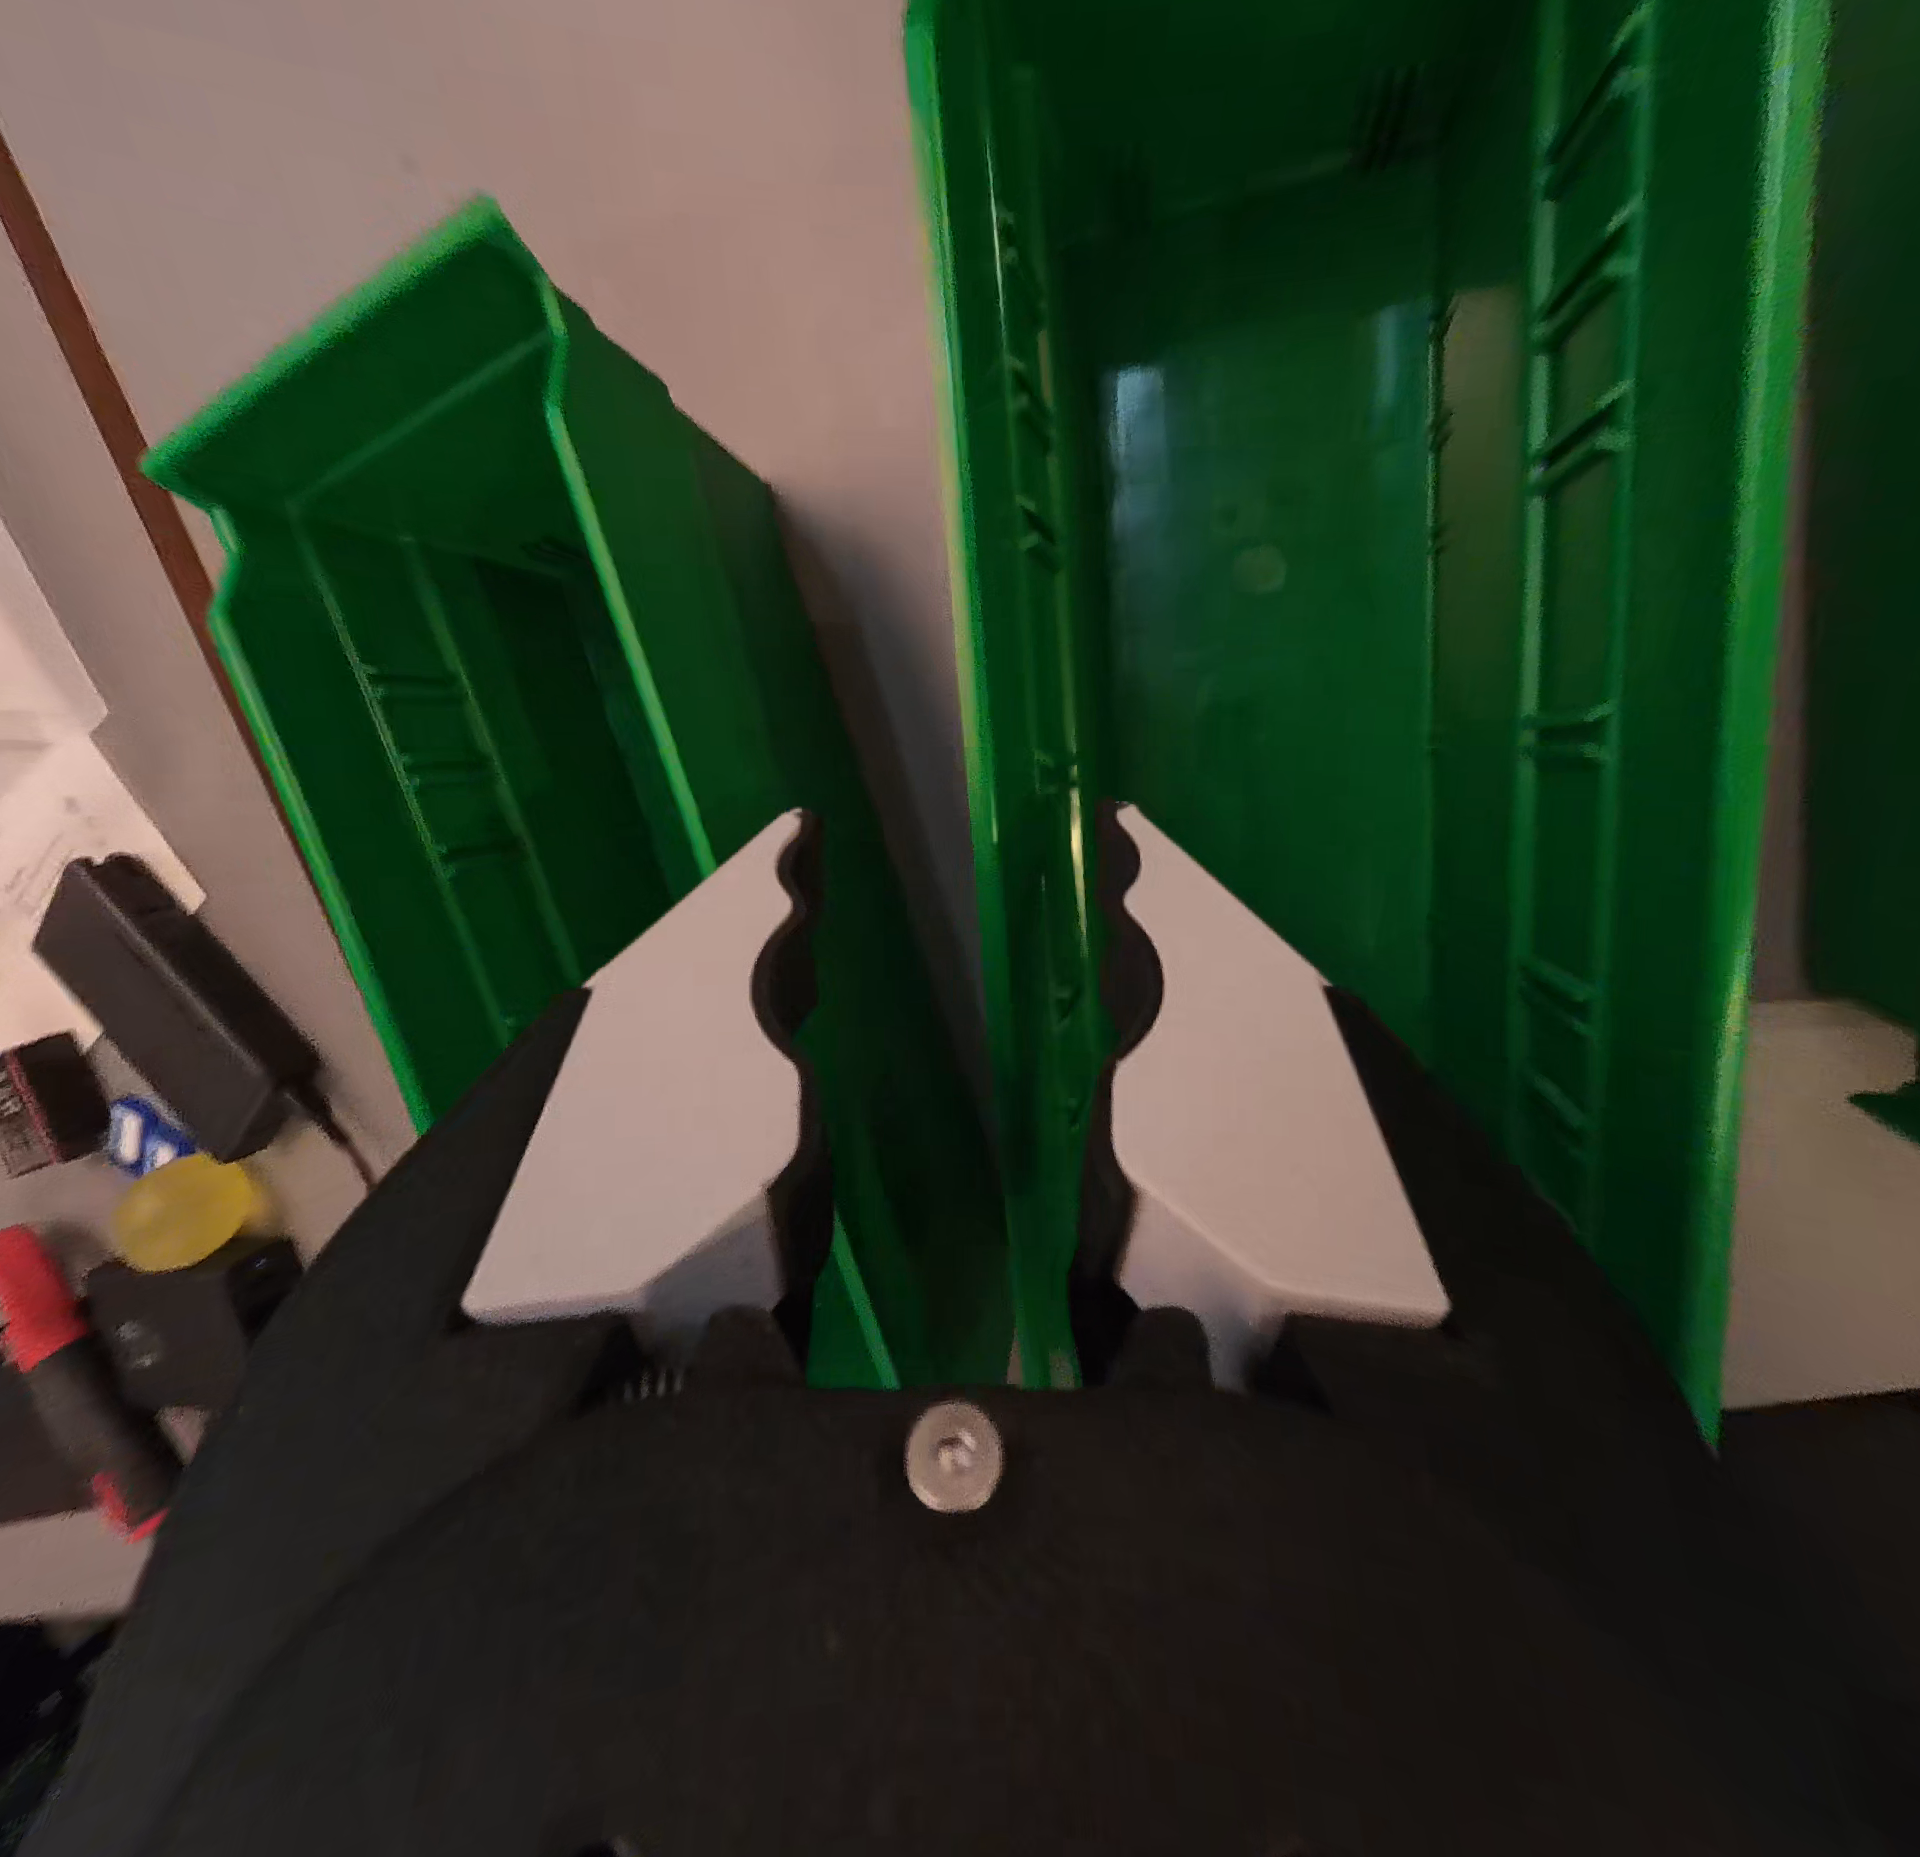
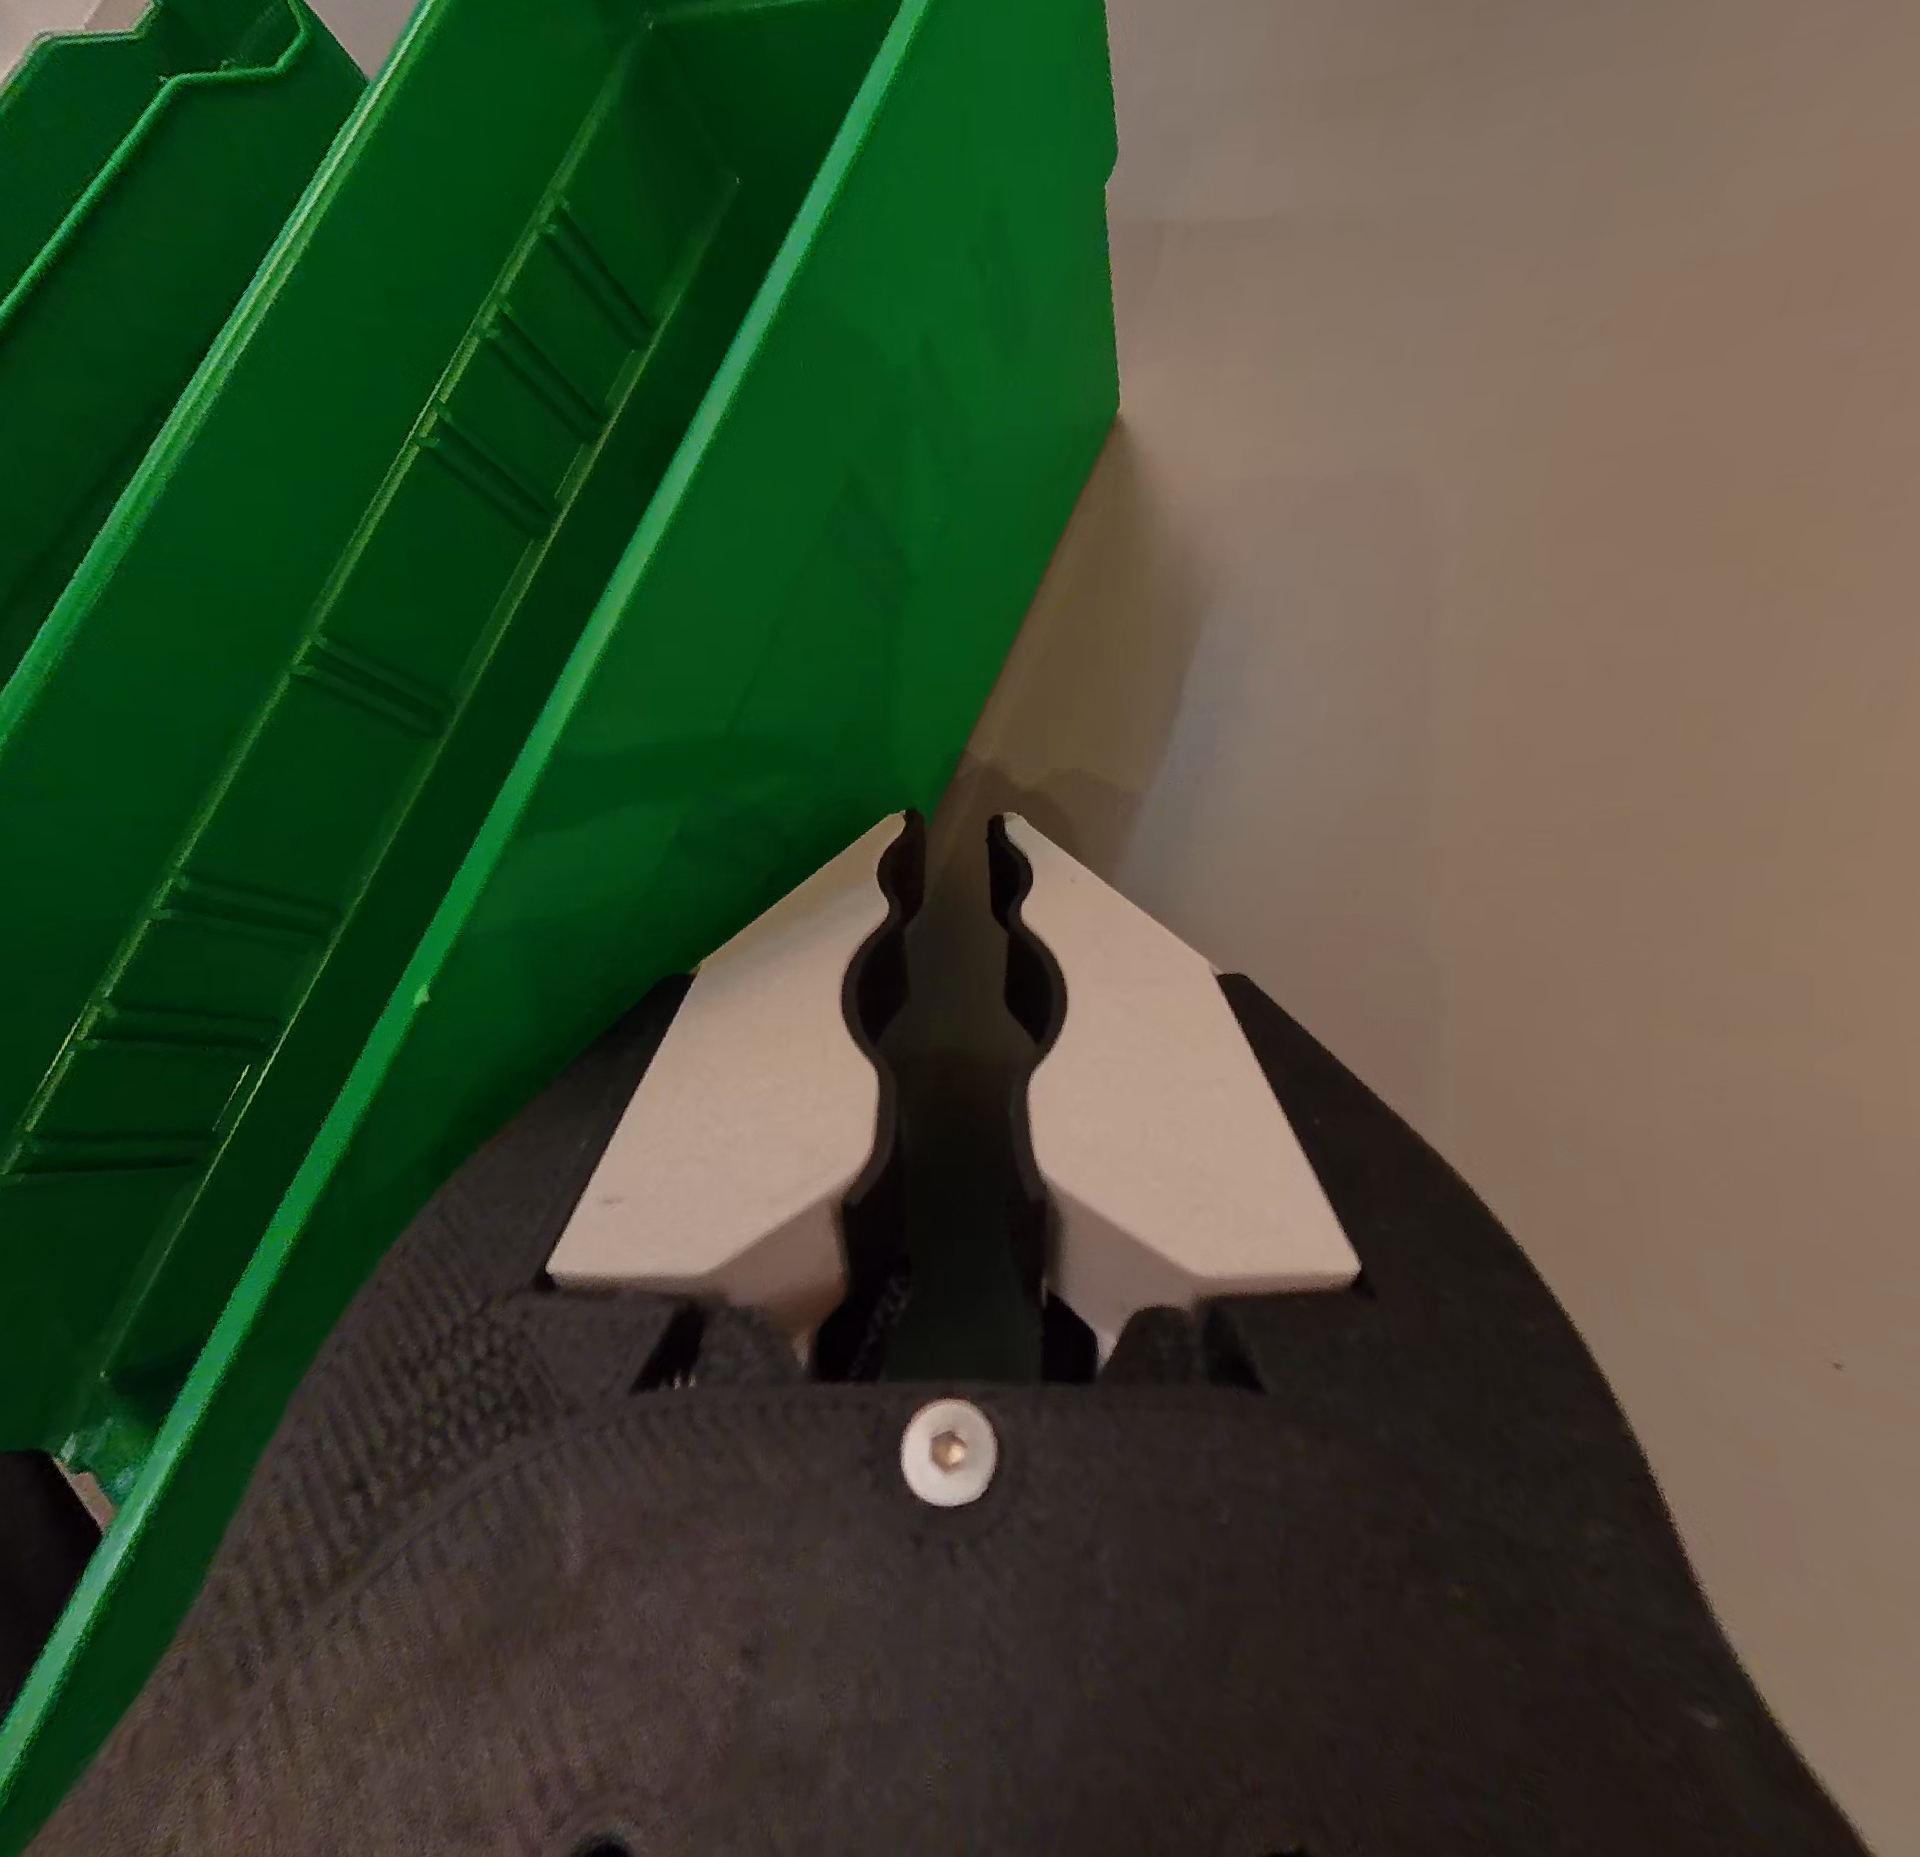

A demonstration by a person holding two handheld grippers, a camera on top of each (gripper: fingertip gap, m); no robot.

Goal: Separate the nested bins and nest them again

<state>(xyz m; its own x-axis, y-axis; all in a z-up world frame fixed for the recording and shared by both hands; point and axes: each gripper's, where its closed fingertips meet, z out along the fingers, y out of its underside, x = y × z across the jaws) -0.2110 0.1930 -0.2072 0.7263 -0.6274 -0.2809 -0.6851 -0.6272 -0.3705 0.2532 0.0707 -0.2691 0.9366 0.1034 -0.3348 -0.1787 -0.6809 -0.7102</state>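
My left tool (image 1: 951, 841) straddles the near side wall of a long, narrow green plastic bin (image 1: 1299, 560), one finger outside and one inside; whether the pads actually clamp the wall I cannot tell through the blur. A second long green plastic bin (image 1: 447, 664) lies apart from that first bin, on its far side from my right tool, both on the pale tabletop (image 1: 727, 197). My right tool (image 2: 956, 820) sits just beside the first bin's other long wall, fingers slightly parted, holding nothing.
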